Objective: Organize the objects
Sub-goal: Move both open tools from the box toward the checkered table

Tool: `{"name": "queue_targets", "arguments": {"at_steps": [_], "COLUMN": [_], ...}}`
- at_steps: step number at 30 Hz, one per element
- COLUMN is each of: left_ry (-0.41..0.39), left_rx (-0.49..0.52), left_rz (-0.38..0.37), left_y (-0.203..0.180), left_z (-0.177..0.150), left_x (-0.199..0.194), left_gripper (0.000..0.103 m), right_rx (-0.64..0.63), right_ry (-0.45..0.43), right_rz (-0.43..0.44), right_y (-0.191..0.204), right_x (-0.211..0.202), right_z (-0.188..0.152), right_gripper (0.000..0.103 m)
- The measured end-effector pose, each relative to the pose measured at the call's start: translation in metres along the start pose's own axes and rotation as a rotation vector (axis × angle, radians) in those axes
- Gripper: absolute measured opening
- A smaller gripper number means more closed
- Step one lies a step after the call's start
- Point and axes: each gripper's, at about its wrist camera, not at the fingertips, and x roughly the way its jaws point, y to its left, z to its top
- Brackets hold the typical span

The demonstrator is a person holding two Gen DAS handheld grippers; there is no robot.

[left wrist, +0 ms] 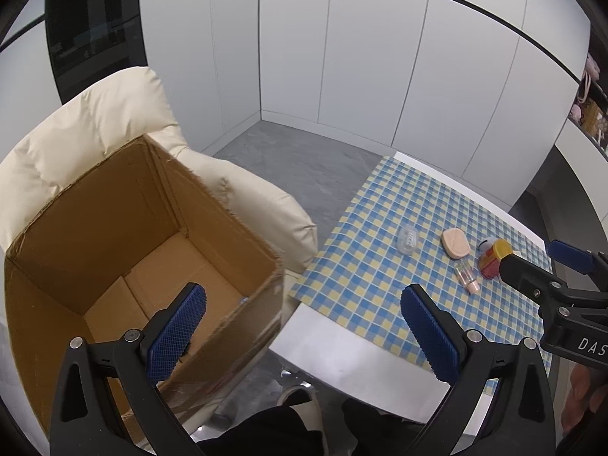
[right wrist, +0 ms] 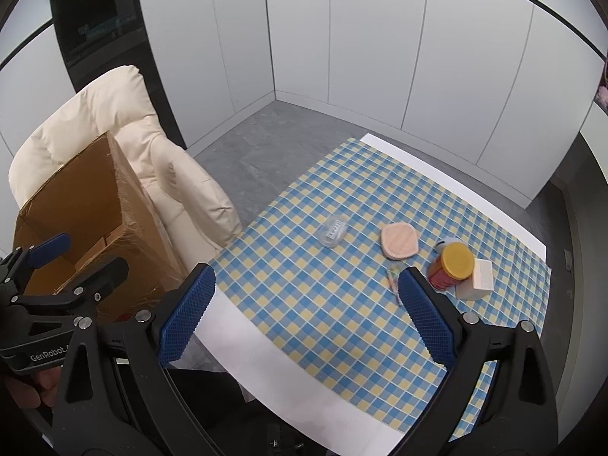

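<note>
Cream padded armchair (right wrist: 114, 140), left of the white counter (right wrist: 266, 361), carries your open brown cardboard box (left wrist: 125, 228); its floor shows bare from the left wrist view. Blue-and-yellow checked cloth (right wrist: 323, 304) covers most of the counter.

Task items sit clustered on the cloth's far right, well apart from the box: red jar with yellow lid (right wrist: 452, 266), white rectangular block (right wrist: 477, 279) touching it, pink flat oval case (right wrist: 399, 241), clear plastic case (right wrist: 333, 231) off alone toward the chair, small clear bottle with pink cap (left wrist: 468, 276).

Left tongs (left wrist: 304, 330) spread wide, empty, hovering at the box's near rim. Right tongs (right wrist: 307, 315) spread wide, empty, above the cloth.

Risks, by my reading: the jar and block touch, so closing on one may shove the other. The bottle lies flat and could roll. The box rests on soft padding; bump it and it may tip.
</note>
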Motion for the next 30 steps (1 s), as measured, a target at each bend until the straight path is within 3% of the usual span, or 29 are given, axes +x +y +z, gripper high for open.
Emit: {"name": "queue_targets", "arguments": {"at_steps": [30], "left_ry": [0.015], "left_rx": [0.103], "left_rz": [-0.092], "left_y": [-0.086], "left_z": [0.000], "left_x": [0.007], "left_gripper": [0.102], "right_rx": [0.137], "right_ry": [0.030], "right_rz": [-0.094], "right_y": [-0.084], "right_x": [-0.021], "right_z": [-0.031], "right_gripper": [0.099]}}
